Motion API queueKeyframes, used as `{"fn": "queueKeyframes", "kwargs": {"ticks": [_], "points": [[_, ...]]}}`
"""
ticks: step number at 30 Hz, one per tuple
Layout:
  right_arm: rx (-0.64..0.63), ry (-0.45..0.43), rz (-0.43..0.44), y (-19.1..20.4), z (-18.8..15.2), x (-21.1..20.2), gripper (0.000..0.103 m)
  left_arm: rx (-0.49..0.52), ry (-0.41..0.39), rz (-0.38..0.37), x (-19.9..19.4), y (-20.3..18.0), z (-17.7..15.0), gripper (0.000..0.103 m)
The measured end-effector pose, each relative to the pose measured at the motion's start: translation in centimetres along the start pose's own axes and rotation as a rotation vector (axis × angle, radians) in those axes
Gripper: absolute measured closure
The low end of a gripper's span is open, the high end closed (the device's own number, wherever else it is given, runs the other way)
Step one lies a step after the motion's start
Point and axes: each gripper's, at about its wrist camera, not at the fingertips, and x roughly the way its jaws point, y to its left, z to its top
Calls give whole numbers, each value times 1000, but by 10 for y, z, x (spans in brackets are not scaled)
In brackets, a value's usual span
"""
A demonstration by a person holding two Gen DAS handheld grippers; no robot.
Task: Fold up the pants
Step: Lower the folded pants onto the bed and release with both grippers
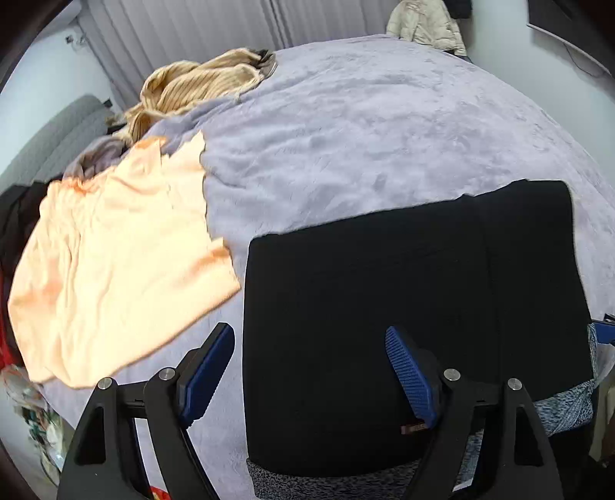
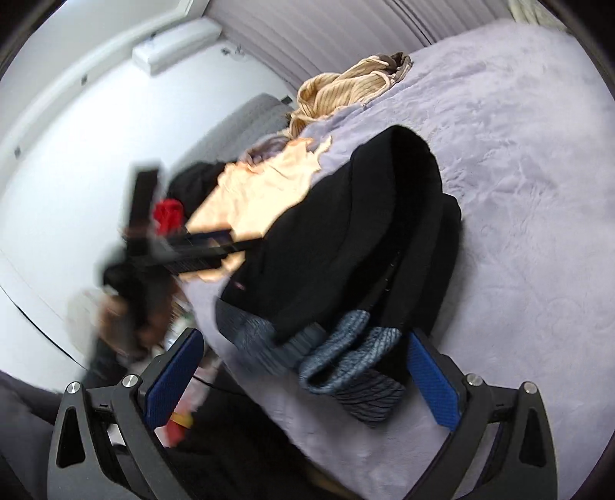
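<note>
My left tool [image 1: 311, 373] hangs wide open, blue pads spread, gripping nothing; its right pad [image 1: 411, 377] sits over the black pants [image 1: 403, 300], its left pad over bare bedspread. The pants lie folded into a dark block on the lavender bedspread [image 1: 365, 127], near the bed's close edge, with a grey heathered waistband [image 1: 561, 407] peeking out along the near side. There's a small brownish tag [image 1: 413, 427] on the pants by my right pad; its writing is too small to read.

My right tool [image 2: 303, 379] is open too, holding nothing, with the pants' waistband [image 2: 346, 357] bunched between the pads and the black fabric [image 2: 365, 230] heaped beyond it. This view is blurred. I can see my left tool [image 2: 184, 250] from here, just left of the pants.

Further out, a peach garment [image 1: 115, 269] sprawls just beside the pants on the left, and a tan ribbed garment [image 1: 200, 88] is crumpled at the bed's far edge. A beige jacket [image 1: 423, 23] hangs at the far wall.
</note>
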Motion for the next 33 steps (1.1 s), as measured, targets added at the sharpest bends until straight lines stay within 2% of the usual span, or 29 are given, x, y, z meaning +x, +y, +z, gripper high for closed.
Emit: {"fn": "queueKeyframes", "kwargs": {"ticks": [3, 4, 5, 6, 7, 9, 10, 12, 14, 17, 19, 20, 21, 22, 23, 25, 27, 29, 31, 33], "points": [[11, -19, -49, -1, 4, -2, 0, -102, -21, -92, 3, 13, -15, 21], [19, -21, -65, -1, 7, 1, 0, -114, -20, -92, 10, 9, -22, 13], [24, -25, -68, 2, 9, 4, 0, -127, -9, -57, 16, 6, -22, 0], [7, -32, -79, 7, 11, 8, 3, -143, -6, -41, 19, 0, -24, 0], [-35, -26, -131, 16, 12, 13, 9, -157, 1, -66, 23, 1, -25, 0], [-97, 54, -262, 24, 12, 30, 54, -184, 3, -101, 25, 2, -25, 0], [-89, 95, -310, 23, 10, 38, 55, -191, 4, -110, 22, 2, -24, 0], [-96, 75, -314, 26, 11, 34, 70, -179, -21, -126, 14, 2, -25, 0], [-69, 52, -315, 19, 11, 29, 70, -147, -33, -112, 17, -3, -29, 0], [95, 75, -266, -22, 4, 36, 71, -182, -6, -141, 35, -3, -32, 0], [116, 58, -256, -19, 9, 29, 64, -190, -3, -158, 25, 1, -28, 0], [101, 35, -309, -10, 16, 21, 53, -187, -8, -160, 19, 3, -25, 0], [54, -6, -384, 3, 22, 12, 35, -182, -26, -159, 11, 5, -22, 0], [-12, -54, -456, 18, 27, 5, 25, -178, -53, -161, 3, 8, -17, 0], [-102, -114, -520, 38, 34, -2, 10, -172, -73, -165, -2, 10, -12, 0], [-241, -171, -510, 68, 44, 0, 6, -164, -86, -142, 0, 14, 3, 0], [-329, -137, -461, 84, 60, 26, 6, -163, -78, -119, 11, 14, 20, 0], [-352, -79, -445, 77, 79, 60, 6, -167, -49, -106, 28, 13, 33, 0], [-292, 13, -460, 45, 96, 93, 6, -169, 3, -79, 52, 12, 40, 0], [-172, 116, -464, 0, 104, 117, 6, -194, 54, -115, 72, 12, 40, 0]]}}
